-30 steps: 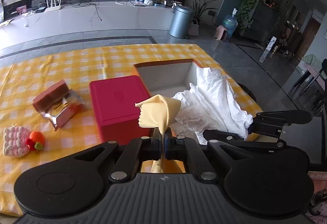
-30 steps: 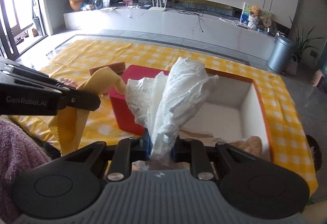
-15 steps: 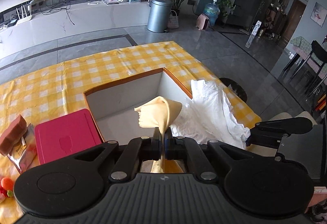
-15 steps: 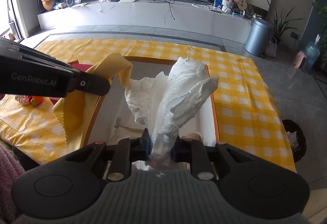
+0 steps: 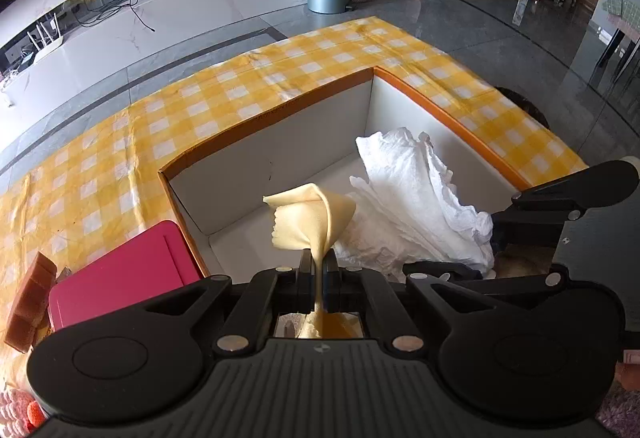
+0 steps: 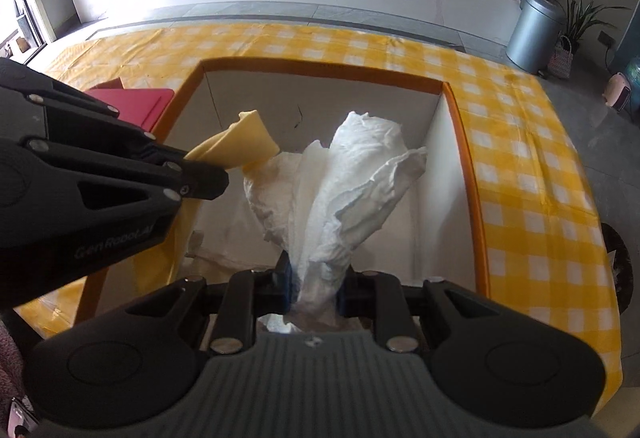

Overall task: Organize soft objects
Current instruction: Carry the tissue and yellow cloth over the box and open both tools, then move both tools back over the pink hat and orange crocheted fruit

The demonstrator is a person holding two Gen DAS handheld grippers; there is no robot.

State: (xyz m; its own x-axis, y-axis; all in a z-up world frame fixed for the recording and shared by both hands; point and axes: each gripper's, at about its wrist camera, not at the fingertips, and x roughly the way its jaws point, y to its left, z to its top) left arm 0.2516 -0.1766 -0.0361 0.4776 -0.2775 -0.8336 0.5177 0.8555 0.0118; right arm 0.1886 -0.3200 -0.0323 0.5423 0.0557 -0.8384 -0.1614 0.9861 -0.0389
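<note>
Both cloths hang over the open white box (image 6: 452, 142) on the table (image 5: 120, 142), so this looks like the drop-in step. The left gripper (image 5: 318, 274) is clamped on a pale yellow cloth (image 5: 310, 216); the right gripper (image 6: 314, 278) pinches a crumpled white cloth (image 6: 352, 174) just to its right. Next, likely lower and release (both limp, so they should slump inside).
</note>
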